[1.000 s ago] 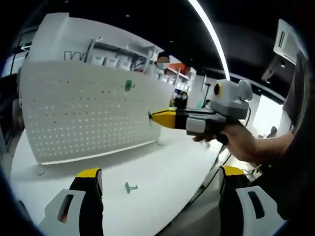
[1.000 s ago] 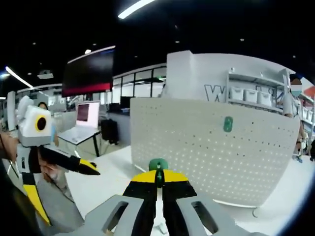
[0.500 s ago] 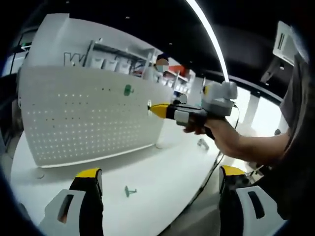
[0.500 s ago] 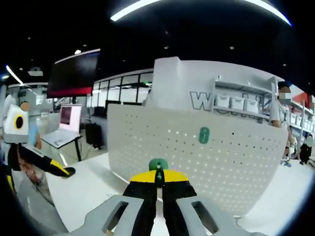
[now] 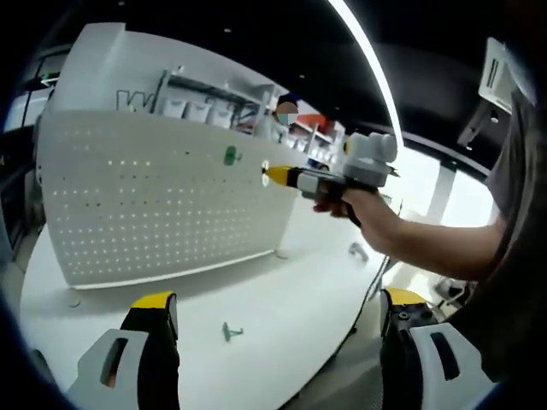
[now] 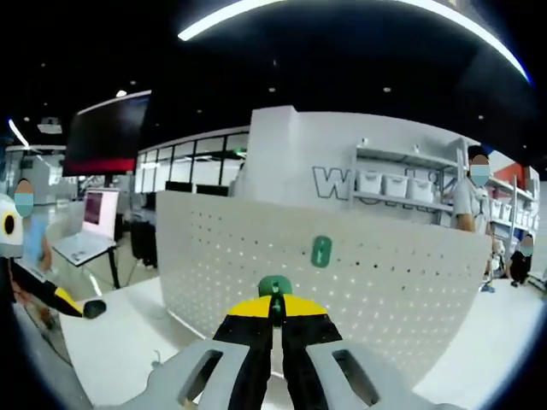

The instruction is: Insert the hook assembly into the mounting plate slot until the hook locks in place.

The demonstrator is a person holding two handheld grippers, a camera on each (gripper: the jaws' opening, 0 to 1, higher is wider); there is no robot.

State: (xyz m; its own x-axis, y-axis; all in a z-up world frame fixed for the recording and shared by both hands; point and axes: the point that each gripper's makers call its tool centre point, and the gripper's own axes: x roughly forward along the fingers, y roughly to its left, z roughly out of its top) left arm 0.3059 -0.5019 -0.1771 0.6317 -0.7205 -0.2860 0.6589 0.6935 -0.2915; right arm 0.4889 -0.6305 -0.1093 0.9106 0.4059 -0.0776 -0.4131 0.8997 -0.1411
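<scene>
— What do you get in the left gripper view?

— I see a white surface (image 5: 282,299) with a white pegboard (image 5: 154,205) standing upright on it. Behind are shelves with bins, and a long ceiling light strip runs overhead. My left hand-held gripper (image 5: 278,342) is released, its jaws wide apart at the bottom. I count three green hooks here: one (image 5: 230,155) mounted on the pegboard near its upper right, one (image 5: 231,331) lying loose on the surface between my jaws, and a third (image 5: 264,172), barely visible, pinched at the tip of the right hand-held gripper (image 5: 275,176). That tip sits close to the pegboard, just right of the mounted hook; I cannot tell whether it touches. A small grey item (image 5: 357,251) lies further off on the surface.

— And the right gripper view?

— Same pegboard (image 6: 325,282), face on, with the surface (image 6: 120,342) below. The room shows a dark screen at upper left, a laptop (image 6: 85,231) on a desk, shelving with bins, and two people standing at the right. The right hand-held gripper (image 6: 274,309) is clenched on a hook (image 6: 274,287) whose green head pokes up above the jaws. A second hook (image 6: 320,251) is mounted on the pegboard just above it. One left hand-held gripper tip (image 6: 81,306) enters at the left edge.
</scene>
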